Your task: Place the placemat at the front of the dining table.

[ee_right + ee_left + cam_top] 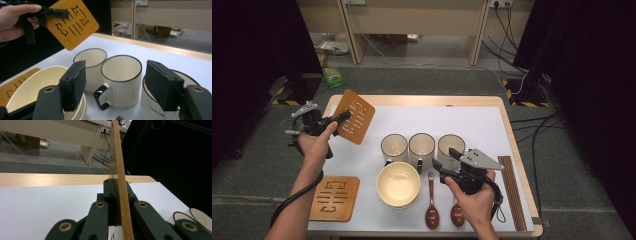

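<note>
Coaster (356, 116) lifted off the tabletop (472, 120) at far left, left gripper (343, 117) jaws clenched on its edge, likely carrying it for placement. Right gripper (451, 159) jaws spread, hovering near three mugs (422, 148), probably lining up a grab.

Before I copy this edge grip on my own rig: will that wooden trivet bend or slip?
Probably stiff: the wooden trivet looks straight edge-on in the left gripper, held clear of the table. It may pivot, being pinched near one corner. The cut-out slots suggest it is fairly light.
</note>
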`<state>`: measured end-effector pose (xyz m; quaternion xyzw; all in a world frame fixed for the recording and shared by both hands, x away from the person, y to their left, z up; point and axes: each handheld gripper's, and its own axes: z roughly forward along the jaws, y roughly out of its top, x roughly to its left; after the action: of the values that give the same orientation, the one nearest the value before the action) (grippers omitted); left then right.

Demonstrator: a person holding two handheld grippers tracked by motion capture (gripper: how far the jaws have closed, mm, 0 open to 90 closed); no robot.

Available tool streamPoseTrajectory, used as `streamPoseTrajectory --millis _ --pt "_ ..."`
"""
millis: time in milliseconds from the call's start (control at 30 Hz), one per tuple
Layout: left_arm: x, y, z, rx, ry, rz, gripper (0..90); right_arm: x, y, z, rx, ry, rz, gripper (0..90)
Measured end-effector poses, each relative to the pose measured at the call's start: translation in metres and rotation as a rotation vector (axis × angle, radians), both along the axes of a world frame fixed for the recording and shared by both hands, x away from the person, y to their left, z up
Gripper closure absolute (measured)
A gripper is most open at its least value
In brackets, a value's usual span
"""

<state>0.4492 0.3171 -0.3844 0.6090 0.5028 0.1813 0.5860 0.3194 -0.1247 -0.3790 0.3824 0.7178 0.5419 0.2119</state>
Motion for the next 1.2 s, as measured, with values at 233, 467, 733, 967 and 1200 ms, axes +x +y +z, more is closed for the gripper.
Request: streamPoseTrajectory --millis 233,467,733,967,1200 --pt "0.003 -0.004 -0.001 -0.001 0.002 -0.003 86.2 -0.001 0.0 0.0 -0.011 -0.003 -0.009 32.6" --pt "0.007 -0.007 -0.001 -0.006 0.003 -0.005 86.2 -0.001 -0.001 -0.001 -0.019 -0.008 -0.015 32.1" --pt "0.011 -0.01 -0.005 -0.01 0.008 -0.006 86.2 -0.001 0.0 -0.002 -0.019 -0.009 -0.014 31.8" --pt "0.016 -0.015 -0.008 -0.008 0.015 -0.01 86.2 -0.001 0.0 -0.003 -0.019 -0.01 -0.015 31.4" --pt "0.021 -0.019 -0.009 -0.006 0.019 -0.013 86.2 -0.001 0.0 -0.003 -0.022 -0.009 -0.015 31.3"
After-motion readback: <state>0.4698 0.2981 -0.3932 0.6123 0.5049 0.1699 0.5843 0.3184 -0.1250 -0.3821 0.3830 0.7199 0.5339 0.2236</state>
